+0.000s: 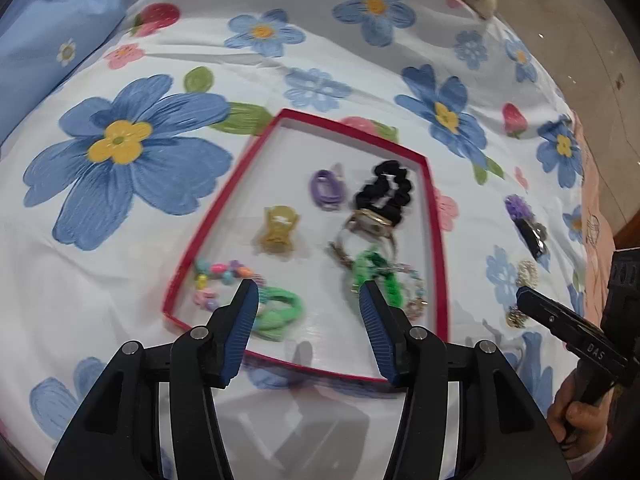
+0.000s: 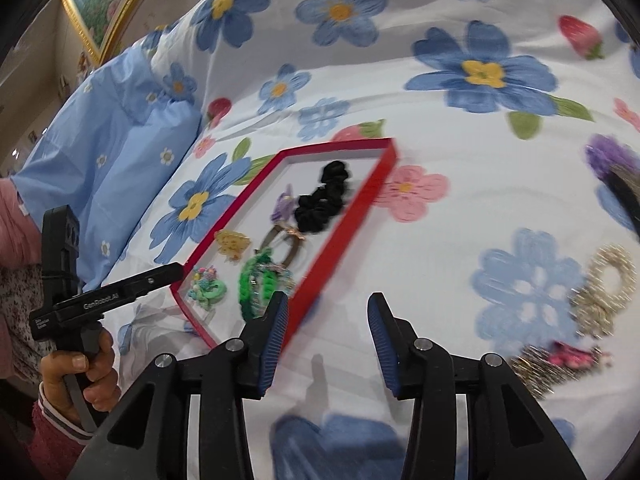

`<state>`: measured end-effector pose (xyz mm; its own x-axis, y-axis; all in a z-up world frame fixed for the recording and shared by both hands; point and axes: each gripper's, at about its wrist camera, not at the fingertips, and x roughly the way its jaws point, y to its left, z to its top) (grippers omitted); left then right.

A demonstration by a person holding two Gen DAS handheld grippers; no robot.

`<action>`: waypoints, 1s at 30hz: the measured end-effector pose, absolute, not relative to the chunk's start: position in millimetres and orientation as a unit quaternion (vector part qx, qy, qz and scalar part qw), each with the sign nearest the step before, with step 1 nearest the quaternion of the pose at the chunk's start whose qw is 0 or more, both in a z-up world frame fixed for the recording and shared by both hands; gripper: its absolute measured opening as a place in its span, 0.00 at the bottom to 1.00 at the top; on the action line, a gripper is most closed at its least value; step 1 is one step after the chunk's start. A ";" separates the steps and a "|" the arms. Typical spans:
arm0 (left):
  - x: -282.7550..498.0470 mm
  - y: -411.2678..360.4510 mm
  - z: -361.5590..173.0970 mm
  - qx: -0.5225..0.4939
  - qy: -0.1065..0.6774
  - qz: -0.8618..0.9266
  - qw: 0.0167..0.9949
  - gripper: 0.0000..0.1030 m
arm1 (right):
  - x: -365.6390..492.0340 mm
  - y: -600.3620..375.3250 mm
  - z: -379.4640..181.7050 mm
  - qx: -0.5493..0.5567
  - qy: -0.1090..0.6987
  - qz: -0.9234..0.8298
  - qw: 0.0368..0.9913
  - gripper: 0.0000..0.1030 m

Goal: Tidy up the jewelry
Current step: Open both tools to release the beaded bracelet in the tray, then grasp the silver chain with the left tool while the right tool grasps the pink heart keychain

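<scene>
Fingers [image 1: 248, 312] on the left gripper [image 1: 308, 288] and right gripper [image 2: 328, 300] are both spread, nothing gripped, hanging above the red tray [image 1: 438, 240] on the bed [image 1: 120, 260].

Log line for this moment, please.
left gripper: open, empty, over red tray | right gripper: open, empty | gold scrunchie: outside tray

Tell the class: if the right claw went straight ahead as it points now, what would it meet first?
Probably bare floral bedsheet: the open right claw points just right of the red tray. Depth is unclear.
</scene>
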<state>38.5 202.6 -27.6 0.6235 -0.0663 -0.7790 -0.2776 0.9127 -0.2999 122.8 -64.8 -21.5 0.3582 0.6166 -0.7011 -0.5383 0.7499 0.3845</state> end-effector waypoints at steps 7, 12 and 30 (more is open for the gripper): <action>40.7 170.2 -19.6 -0.185 0.432 0.030 0.882 0.53 | 118.2 -121.9 -17.9 0.067 0.437 0.307 0.843 0.44; 45.1 145.3 -19.1 -0.174 0.439 0.008 0.882 0.55 | 114.8 -157.3 -18.3 0.079 0.435 0.277 0.853 0.45; 76.4 54.6 -19.6 -0.129 0.466 -0.077 0.872 0.57 | 120.3 -242.4 -34.4 0.116 0.439 0.208 0.866 0.45</action>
